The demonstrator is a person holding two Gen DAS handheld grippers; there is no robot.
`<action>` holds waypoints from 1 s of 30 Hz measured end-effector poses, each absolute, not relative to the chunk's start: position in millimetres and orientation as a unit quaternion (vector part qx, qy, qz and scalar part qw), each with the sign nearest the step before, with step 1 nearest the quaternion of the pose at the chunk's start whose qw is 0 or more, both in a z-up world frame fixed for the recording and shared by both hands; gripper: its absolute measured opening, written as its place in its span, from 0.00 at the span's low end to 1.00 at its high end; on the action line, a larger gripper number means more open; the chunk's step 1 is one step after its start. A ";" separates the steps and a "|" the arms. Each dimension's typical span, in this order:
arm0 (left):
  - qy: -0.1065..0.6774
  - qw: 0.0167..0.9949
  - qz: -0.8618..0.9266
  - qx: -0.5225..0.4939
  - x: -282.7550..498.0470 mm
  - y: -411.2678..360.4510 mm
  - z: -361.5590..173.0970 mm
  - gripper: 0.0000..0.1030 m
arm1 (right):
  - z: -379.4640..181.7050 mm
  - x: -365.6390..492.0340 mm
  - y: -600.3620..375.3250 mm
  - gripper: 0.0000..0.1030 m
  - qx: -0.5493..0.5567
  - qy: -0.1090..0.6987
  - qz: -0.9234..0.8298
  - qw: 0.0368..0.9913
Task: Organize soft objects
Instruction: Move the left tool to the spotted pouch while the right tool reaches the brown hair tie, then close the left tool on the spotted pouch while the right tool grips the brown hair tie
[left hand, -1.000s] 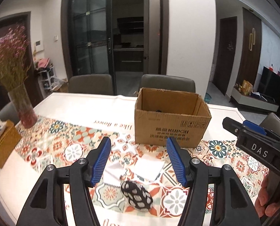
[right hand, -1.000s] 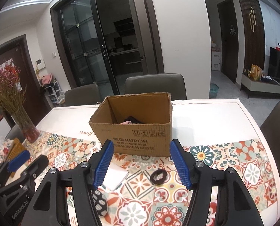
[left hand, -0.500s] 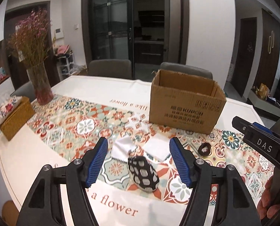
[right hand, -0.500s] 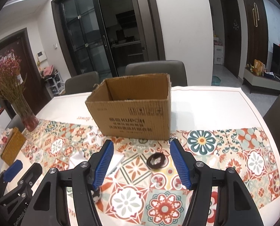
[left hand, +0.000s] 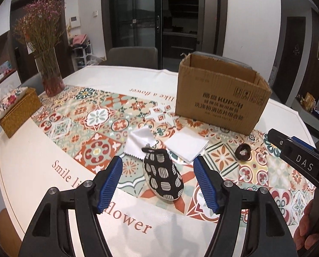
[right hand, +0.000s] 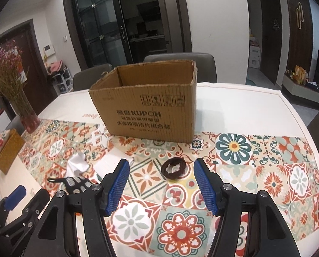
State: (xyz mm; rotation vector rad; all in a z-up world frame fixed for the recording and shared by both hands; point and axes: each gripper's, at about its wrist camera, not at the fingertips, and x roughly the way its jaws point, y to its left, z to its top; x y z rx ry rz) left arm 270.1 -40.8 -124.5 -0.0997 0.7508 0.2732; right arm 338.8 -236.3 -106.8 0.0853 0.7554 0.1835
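A black-and-white patterned sock [left hand: 162, 176] lies on the tiled tablecloth, right between the open jaws of my left gripper [left hand: 158, 181]; it also shows in the right wrist view [right hand: 74, 183]. A dark brown hair scrunchie [right hand: 174, 167] lies just ahead of my open, empty right gripper [right hand: 161, 184], and shows in the left wrist view [left hand: 242, 152]. Two white cloths [left hand: 186, 144] [left hand: 138, 142] lie beyond the sock. An open cardboard box [right hand: 148, 111] stands behind them; its inside is hidden from here.
A glass vase of dried pink flowers [left hand: 49, 76] and a woven tissue box [left hand: 19, 111] stand at the table's left. Grey chairs [right hand: 180, 61] stand behind the table. The table edge [left hand: 0, 171] runs close on the left.
Both grippers have come down and forward toward the table. The sock now lies between the left jaws, and the scrunchie sits closer ahead of the right jaws. The box's contents have dropped out of sight.
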 end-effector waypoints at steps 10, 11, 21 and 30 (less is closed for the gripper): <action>0.386 0.909 0.146 -0.050 285.0 -42.6 -154.2 0.66 | -139.3 357.6 -234.5 0.61 0.028 0.394 0.092 0.914; 0.388 0.909 0.147 -0.051 286.4 -43.1 -156.9 0.66 | -142.5 359.4 -234.3 0.61 0.028 0.397 0.092 0.913; 0.396 0.903 0.160 -0.050 303.5 -46.7 -178.3 0.66 | -174.3 381.3 -232.5 0.61 0.024 0.425 0.094 0.900; 0.406 0.898 0.166 -0.045 317.3 -50.5 -192.1 0.66 | -195.0 402.7 -232.5 0.61 0.015 0.436 0.090 0.895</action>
